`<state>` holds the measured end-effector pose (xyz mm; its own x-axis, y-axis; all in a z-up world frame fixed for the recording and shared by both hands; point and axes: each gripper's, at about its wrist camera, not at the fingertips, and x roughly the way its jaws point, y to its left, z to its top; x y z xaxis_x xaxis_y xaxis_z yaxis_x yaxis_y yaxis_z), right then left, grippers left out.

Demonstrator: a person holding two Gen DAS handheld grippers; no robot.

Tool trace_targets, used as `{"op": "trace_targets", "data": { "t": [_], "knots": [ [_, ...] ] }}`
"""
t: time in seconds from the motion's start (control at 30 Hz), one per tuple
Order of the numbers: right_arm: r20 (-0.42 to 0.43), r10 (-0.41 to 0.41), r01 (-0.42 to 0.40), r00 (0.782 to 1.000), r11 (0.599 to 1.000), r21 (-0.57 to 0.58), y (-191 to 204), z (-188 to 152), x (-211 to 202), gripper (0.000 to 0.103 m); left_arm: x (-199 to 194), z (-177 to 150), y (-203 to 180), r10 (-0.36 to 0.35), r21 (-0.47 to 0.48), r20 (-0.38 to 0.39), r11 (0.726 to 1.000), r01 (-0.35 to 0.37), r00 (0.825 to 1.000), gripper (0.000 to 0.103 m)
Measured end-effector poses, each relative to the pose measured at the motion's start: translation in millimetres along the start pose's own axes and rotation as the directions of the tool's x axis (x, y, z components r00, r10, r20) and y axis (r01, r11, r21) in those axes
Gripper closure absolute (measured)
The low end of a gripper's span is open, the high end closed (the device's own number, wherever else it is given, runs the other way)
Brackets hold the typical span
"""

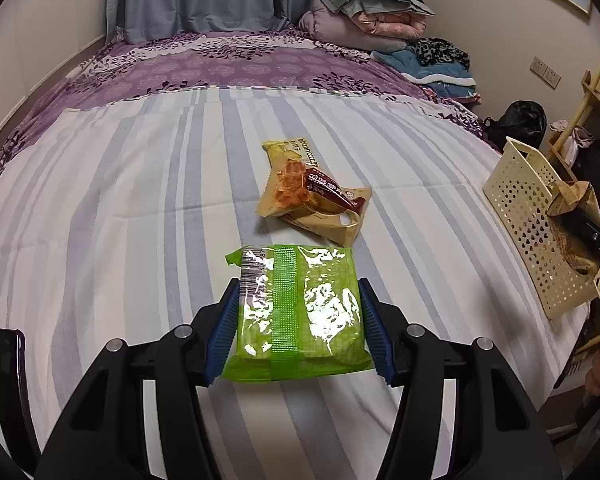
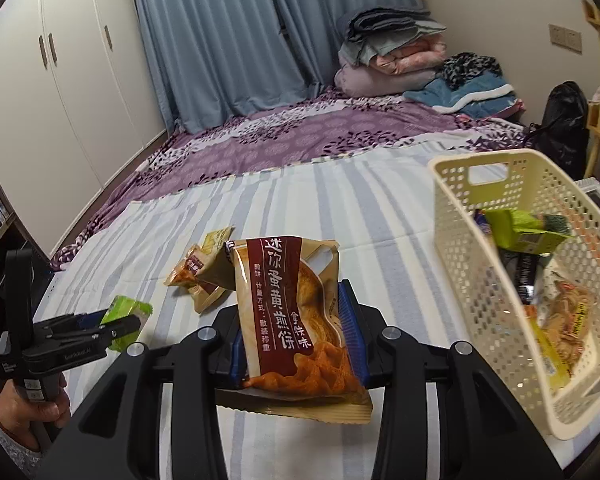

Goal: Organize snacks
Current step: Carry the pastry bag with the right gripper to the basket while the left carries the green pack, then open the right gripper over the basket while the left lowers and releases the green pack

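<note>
Left gripper [image 1: 298, 320] squeezing green snack pack [image 1: 296, 308] just above striped bed [image 1: 100, 220]. Right gripper [image 2: 296, 336] squeezing brown snack bag [image 2: 296, 320] beside cream basket [image 2: 452, 200] holding more snacks. Two snack bags [image 1: 312, 192] lying on bed.

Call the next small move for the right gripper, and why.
Probably carry the brown snack packet right, over the cream basket, then release. The right gripper is shut on it, the basket is open-topped beside it and already holds snacks.
</note>
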<state>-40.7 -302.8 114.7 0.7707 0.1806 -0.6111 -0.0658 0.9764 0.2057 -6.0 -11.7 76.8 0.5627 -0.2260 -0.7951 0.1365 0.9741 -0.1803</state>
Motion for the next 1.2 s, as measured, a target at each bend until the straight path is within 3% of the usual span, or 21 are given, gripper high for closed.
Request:
{"op": "trace_targets", "data": {
  "t": [0.2, 0.5, 0.93, 1.03, 1.2],
  "knots": [
    [0.074, -0.061, 0.058, 0.995, 0.997, 0.041, -25.9, 7.8, -34.1, 0.064, -11.0, -5.1, -9.5, -0.015, 0.017, 0.008, 1.000, 0.014, 1.000, 0.045],
    [0.134, -0.208, 0.190, 0.969, 0.972, 0.138, -79.7, 16.4, -62.3, 0.063, -20.2, -5.9, -25.3, -0.036, 0.044, 0.014, 0.998, 0.035, 0.999, 0.045],
    [0.052, -0.346, 0.321, 0.937, 0.909, 0.266, -152.8, -1.2, -51.2, 0.062, -28.4, -0.7, -41.0, -0.043, 0.077, 0.027, 0.996, 0.041, 0.999, 0.045],
    [0.058, -0.366, 0.335, 0.929, 0.897, 0.288, -159.3, -4.4, -53.7, 0.047, -27.9, 0.6, -44.9, -0.042, 0.084, 0.024, 0.996, 0.040, 0.999, 0.045],
    [0.067, -0.371, 0.337, 0.926, 0.893, 0.299, -169.7, -8.7, -56.7, 0.047, -27.8, 2.4, -55.2, -0.047, 0.105, 0.020, 0.993, 0.044, 0.999, 0.045]
  ]
}}
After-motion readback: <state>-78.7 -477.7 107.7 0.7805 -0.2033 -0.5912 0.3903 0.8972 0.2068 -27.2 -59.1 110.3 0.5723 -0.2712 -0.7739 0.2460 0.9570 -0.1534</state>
